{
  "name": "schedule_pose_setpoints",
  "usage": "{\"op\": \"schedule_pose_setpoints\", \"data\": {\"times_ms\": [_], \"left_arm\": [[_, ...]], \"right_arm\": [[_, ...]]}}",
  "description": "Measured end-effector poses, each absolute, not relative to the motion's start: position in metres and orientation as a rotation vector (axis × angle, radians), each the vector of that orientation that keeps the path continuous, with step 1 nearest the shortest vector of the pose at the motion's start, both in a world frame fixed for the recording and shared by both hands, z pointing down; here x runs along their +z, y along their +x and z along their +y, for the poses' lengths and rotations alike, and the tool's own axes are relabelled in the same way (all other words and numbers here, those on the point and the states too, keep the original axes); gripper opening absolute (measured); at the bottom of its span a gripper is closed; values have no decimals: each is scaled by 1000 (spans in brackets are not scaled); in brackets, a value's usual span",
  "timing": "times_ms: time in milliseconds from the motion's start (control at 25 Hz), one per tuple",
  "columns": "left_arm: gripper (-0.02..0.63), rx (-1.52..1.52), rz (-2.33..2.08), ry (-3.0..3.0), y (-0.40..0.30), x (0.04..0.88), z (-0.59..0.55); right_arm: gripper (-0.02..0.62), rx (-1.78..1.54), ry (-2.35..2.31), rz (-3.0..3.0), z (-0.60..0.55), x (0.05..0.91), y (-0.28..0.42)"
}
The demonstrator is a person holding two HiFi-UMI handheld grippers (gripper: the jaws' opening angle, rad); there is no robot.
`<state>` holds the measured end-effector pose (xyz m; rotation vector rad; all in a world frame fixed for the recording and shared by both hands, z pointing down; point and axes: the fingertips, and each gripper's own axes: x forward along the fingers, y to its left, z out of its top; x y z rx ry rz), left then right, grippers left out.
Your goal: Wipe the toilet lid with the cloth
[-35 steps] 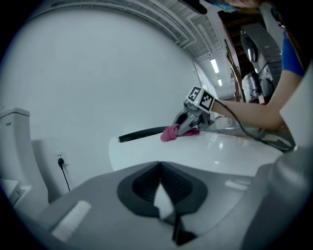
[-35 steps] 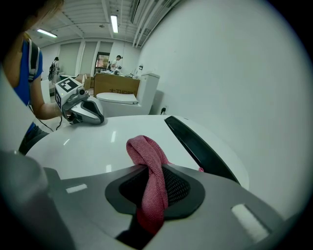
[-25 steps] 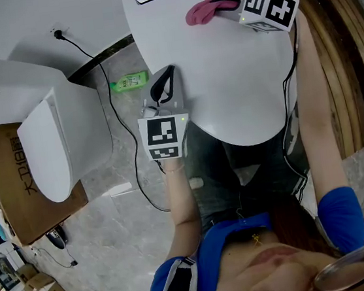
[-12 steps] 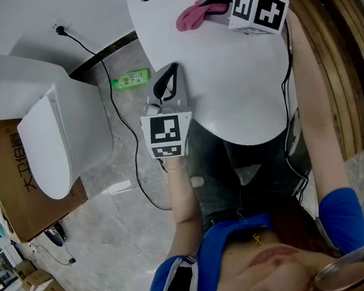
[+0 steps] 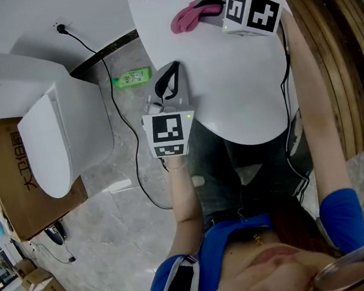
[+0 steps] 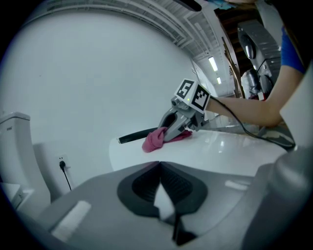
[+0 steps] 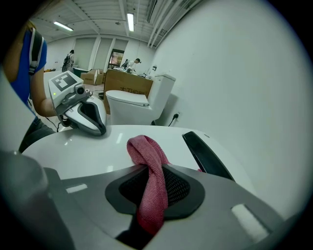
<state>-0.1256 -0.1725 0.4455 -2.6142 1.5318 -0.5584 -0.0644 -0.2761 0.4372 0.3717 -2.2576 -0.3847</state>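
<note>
The right gripper (image 5: 208,2), clamped on the pink cloth (image 5: 184,18), has slid left along the upper toilet lid (image 5: 240,81), so wiping proceeds; the left gripper (image 5: 168,78) is closed and empty.

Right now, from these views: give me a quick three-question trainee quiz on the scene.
1. True or false: the left tool holds the pink woven cloth.
2. Fill in: over the glossy white toilet lid, the right tool is shut on the ____.
3. Where does the green plastic bottle lie? A on that lid; B on the grey stone floor; C between the left tool's jaws.
Key: 1 false; 2 cloth; 3 B.
</note>
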Motion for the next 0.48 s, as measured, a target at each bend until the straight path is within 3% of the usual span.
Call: {"op": "schedule_pose_setpoints", "data": {"times_ms": [480], "left_arm": [[2,-558,1522,-2620,-128,444,-172]], "right_arm": [[74,-443,310,-2262,-268,437,-93]]}}
